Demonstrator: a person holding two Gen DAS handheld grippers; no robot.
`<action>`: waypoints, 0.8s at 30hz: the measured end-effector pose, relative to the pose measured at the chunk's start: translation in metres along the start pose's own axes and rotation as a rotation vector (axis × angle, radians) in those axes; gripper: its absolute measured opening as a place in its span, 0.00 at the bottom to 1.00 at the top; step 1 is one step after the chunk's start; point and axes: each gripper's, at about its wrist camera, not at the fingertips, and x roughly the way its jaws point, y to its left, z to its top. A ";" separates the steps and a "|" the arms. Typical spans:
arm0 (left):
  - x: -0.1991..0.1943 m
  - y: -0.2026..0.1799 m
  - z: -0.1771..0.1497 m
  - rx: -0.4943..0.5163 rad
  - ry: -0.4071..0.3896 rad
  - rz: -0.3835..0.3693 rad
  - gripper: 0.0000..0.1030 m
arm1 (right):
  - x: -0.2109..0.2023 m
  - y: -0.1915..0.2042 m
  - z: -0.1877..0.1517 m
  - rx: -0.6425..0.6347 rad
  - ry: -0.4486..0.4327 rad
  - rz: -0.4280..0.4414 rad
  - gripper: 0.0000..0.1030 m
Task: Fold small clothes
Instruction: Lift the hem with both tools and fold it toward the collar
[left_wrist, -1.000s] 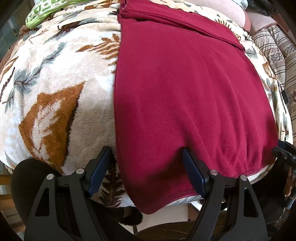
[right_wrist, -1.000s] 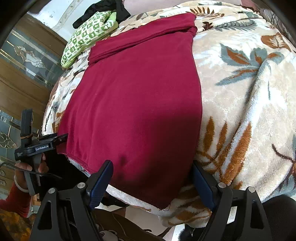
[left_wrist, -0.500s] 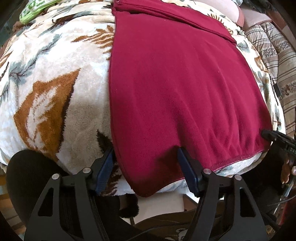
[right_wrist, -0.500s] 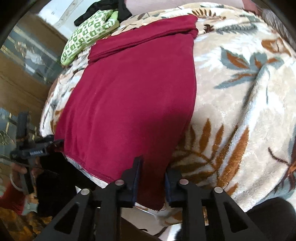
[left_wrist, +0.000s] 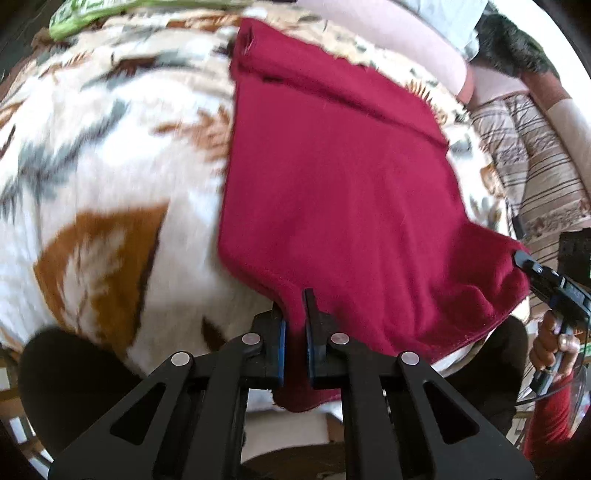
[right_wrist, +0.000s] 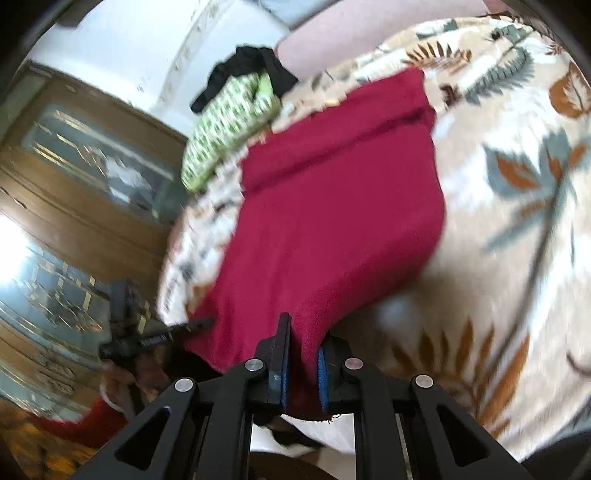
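Both grippers closed since a second ago: left gripper (left_wrist: 294, 325) and right gripper (right_wrist: 301, 354) each pinch a near corner of the red garment (left_wrist: 332, 177), rest lying ahead of the fingers on the leaf blanket (left_wrist: 110, 166); thin bite could slip during lift

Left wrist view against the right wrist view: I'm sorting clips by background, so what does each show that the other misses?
Only the left wrist view shows the striped bedding. Only the right wrist view shows the wooden glass-fronted cabinet and black garment. Both show the red garment, pinched at its near hem by the left gripper and right gripper, on the leaf-print blanket.
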 end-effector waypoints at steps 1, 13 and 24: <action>-0.002 -0.001 0.007 -0.002 -0.010 -0.012 0.06 | 0.000 0.001 0.006 -0.003 -0.016 0.003 0.11; 0.007 -0.018 0.142 0.031 -0.181 0.025 0.06 | 0.022 -0.008 0.122 -0.007 -0.179 -0.030 0.11; 0.069 -0.007 0.284 -0.007 -0.258 0.186 0.06 | 0.086 -0.052 0.252 0.072 -0.226 -0.121 0.11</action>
